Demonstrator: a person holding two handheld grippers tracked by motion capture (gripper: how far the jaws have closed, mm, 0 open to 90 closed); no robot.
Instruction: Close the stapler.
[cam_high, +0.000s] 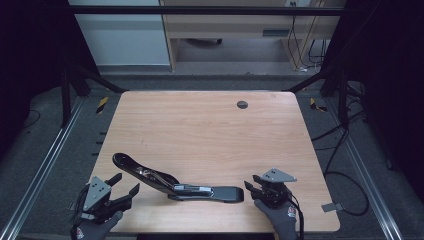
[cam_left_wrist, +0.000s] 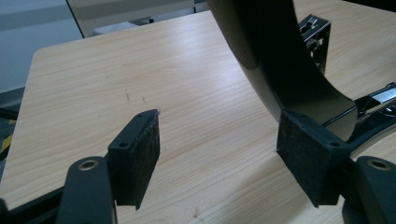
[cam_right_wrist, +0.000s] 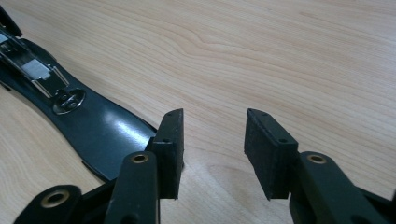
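A black stapler (cam_high: 200, 192) lies folded open near the table's front edge, its base flat and its top arm (cam_high: 134, 167) slanting up to the left. My left gripper (cam_high: 127, 184) is at the front left, just left of that raised arm, and it is open. In the left gripper view the pads (cam_left_wrist: 137, 156) stand wide apart over bare wood, and the stapler's arm (cam_left_wrist: 275, 70) rises just behind the right pad. My right gripper (cam_high: 252, 184) is open at the base's right end. In the right gripper view the stapler's base (cam_right_wrist: 93, 121) ends beside the left pad (cam_right_wrist: 170, 149), with nothing between the jaws.
The wooden table (cam_high: 210, 130) has a round cable hole (cam_high: 242, 104) near its far edge. Gloved hands come in at the bottom. Cables (cam_high: 340, 165) trail on the floor to the right, and a wooden desk (cam_high: 235, 30) stands beyond the table.
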